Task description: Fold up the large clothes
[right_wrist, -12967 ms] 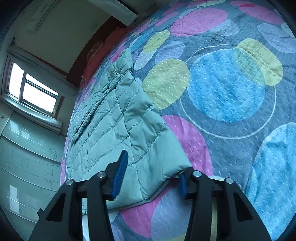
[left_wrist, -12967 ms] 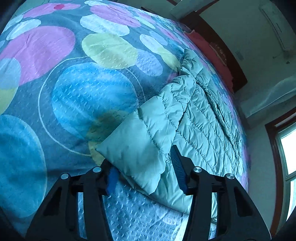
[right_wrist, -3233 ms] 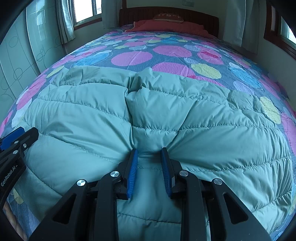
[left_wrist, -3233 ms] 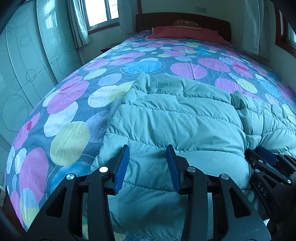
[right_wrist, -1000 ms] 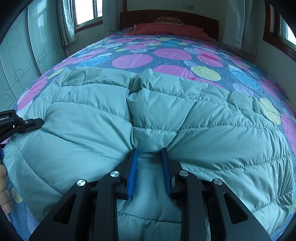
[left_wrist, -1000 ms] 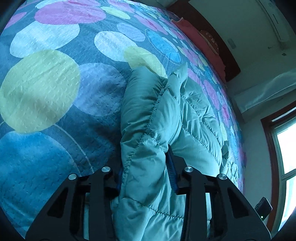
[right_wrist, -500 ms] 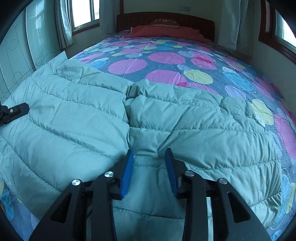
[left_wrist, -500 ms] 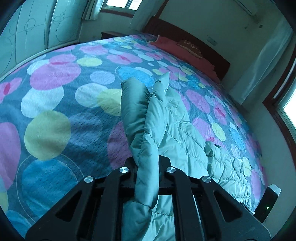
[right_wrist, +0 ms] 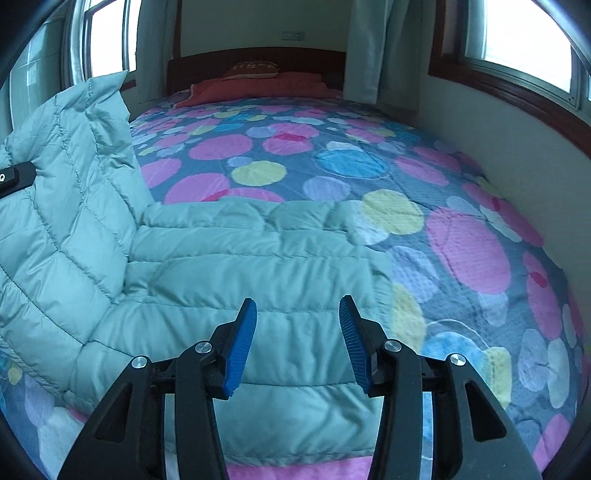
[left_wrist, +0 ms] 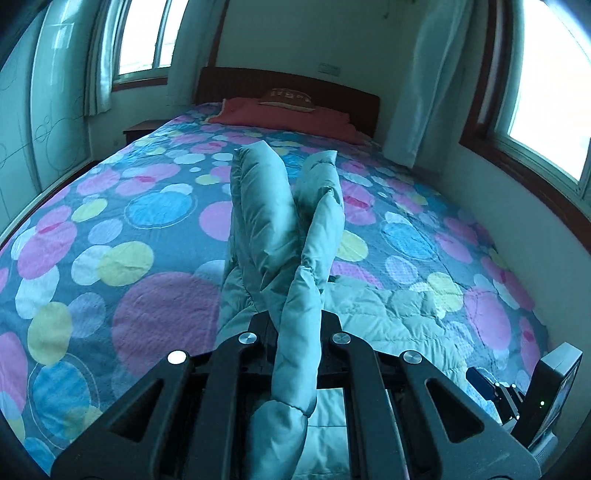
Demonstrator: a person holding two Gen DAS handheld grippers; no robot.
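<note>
A pale green quilted down jacket (right_wrist: 236,273) lies on the bed. My left gripper (left_wrist: 295,325) is shut on the jacket's left edge (left_wrist: 295,295) and holds that side raised off the bed, so it stands up as a flap (right_wrist: 74,177) in the right wrist view. The left gripper's tip (right_wrist: 14,177) shows at that flap's left edge. My right gripper (right_wrist: 297,343) is open and empty, just above the flat right half of the jacket. The right gripper (left_wrist: 517,398) also shows at the lower right of the left wrist view.
The bedspread (left_wrist: 122,258) is blue-grey with coloured circles and covers a large bed. A red pillow (right_wrist: 255,86) and dark wooden headboard (left_wrist: 288,88) are at the far end. A wall with windows (right_wrist: 517,26) runs along the bed's right side.
My left gripper has lifted the jacket's left side higher, so the flap now stands upright. My right gripper has opened wider and let go of the jacket.
</note>
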